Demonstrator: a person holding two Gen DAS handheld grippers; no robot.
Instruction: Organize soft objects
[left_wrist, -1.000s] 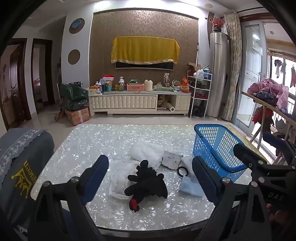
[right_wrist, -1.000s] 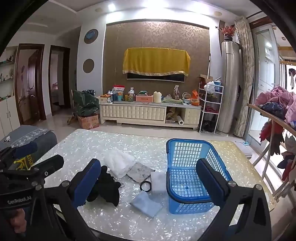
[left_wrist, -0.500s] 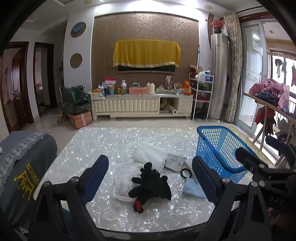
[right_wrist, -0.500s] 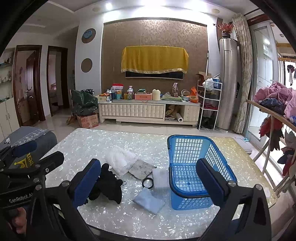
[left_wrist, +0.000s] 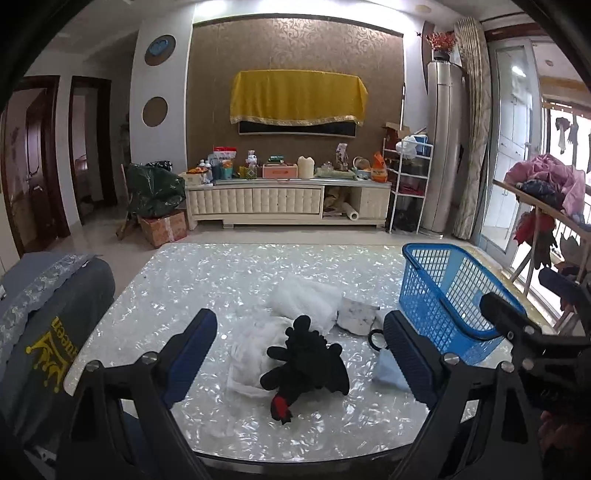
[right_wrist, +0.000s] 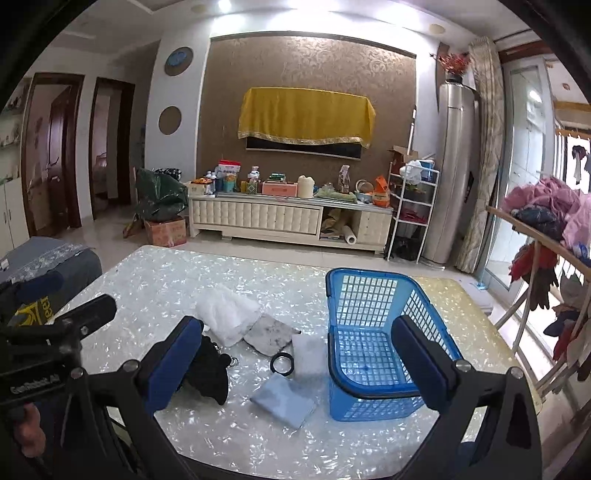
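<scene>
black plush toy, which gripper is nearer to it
Left. The left gripper hangs open with the black plush toy lying centred just ahead between its fingers. The right gripper faces the blue basket; the toy sits off behind its left finger.

— What lies ahead of the left jaws?
— Open surface (left_wrist: 192, 280) to their left; straight ahead the black plush (left_wrist: 306, 363) on white cloth (left_wrist: 247, 354).
— And the right jaws?
— The blue basket (right_wrist: 369, 295) stands between them, open-topped; the folded blue cloth (right_wrist: 284, 400) and black ring (right_wrist: 282, 363) lie just left of it.
</scene>
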